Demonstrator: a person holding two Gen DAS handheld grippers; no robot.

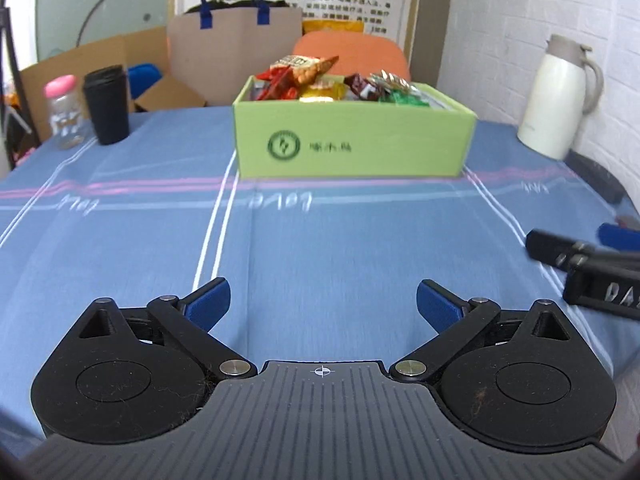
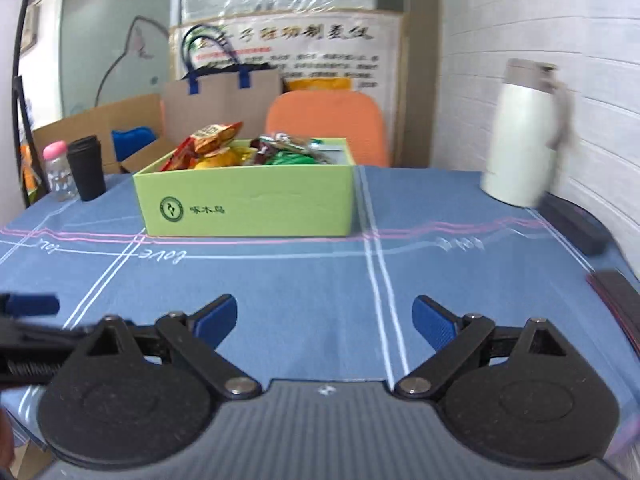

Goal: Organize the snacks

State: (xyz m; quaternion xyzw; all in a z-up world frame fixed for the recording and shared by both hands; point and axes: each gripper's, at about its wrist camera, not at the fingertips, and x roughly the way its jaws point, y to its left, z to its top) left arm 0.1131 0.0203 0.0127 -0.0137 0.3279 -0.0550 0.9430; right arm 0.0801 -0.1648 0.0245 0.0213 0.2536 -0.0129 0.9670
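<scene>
A light green box (image 1: pixel 352 144) stands on the blue tablecloth at the far middle of the table, also in the right wrist view (image 2: pixel 248 204). It holds several snack packets (image 1: pixel 316 80), red, orange, yellow and green (image 2: pixel 248 150). My left gripper (image 1: pixel 323 304) is open and empty, low over the cloth well in front of the box. My right gripper (image 2: pixel 323 318) is open and empty, also in front of the box. The right gripper also shows at the right edge of the left wrist view (image 1: pixel 588 272).
A white thermos jug (image 1: pixel 560 96) stands at the far right by the brick wall. A black cup (image 1: pixel 106 106) and a pink-lidded jar (image 1: pixel 64 114) stand at the far left. An orange chair (image 2: pixel 328 124), a paper bag and cardboard boxes are behind the table.
</scene>
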